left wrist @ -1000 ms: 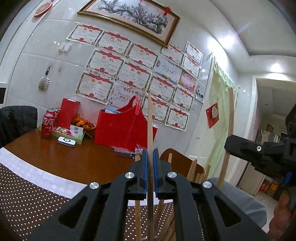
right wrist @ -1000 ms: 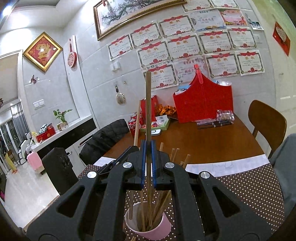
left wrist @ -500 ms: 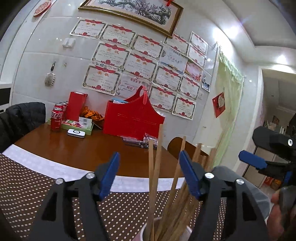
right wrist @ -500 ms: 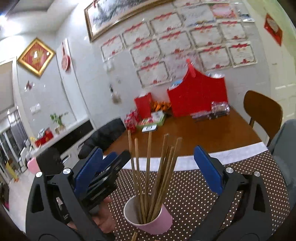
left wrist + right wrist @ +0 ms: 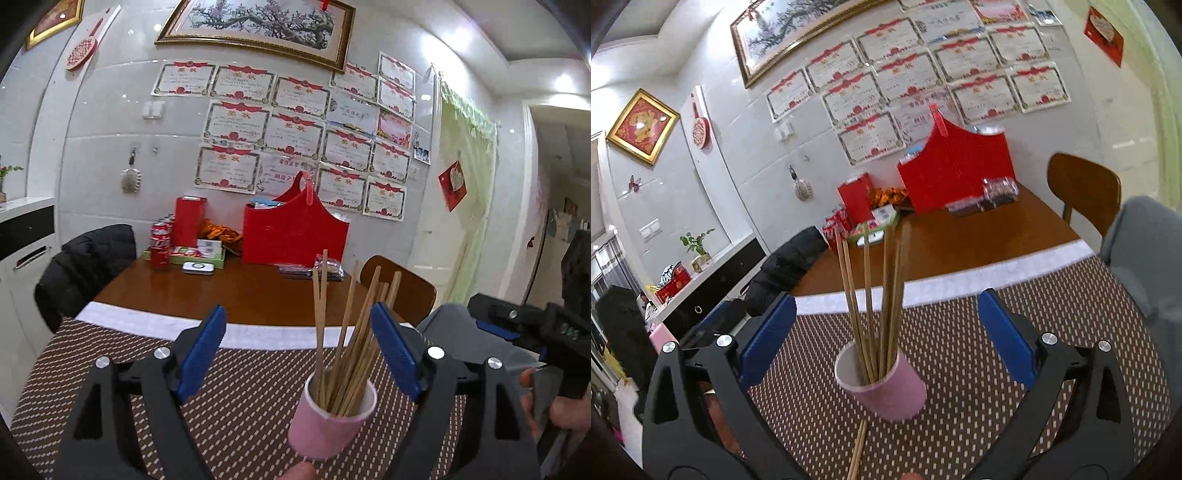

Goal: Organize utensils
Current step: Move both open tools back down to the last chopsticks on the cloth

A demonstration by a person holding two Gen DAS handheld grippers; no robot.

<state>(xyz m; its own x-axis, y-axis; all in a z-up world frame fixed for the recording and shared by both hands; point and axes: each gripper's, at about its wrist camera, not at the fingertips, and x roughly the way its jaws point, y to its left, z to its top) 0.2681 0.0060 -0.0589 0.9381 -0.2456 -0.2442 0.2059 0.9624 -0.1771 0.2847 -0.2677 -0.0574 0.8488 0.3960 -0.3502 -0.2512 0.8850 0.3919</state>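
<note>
A pink cup stands on the brown dotted placemat and holds several wooden chopsticks upright. My left gripper is open and empty, its blue pads on either side above the cup. My right gripper is also open and empty, above the same cup and its chopsticks. Loose chopsticks lie on the mat in front of the cup. The right gripper shows at the right edge of the left wrist view.
At the back of the wooden table stand a red bag, cola cans, a red box and a green tray. A black jacket hangs on the chair at left. A wooden chair stands at right.
Both grippers were shut on a chopstick each a second ago; both have opened, the chopsticks now stand in the cup, and both grippers have pulled back and up.
</note>
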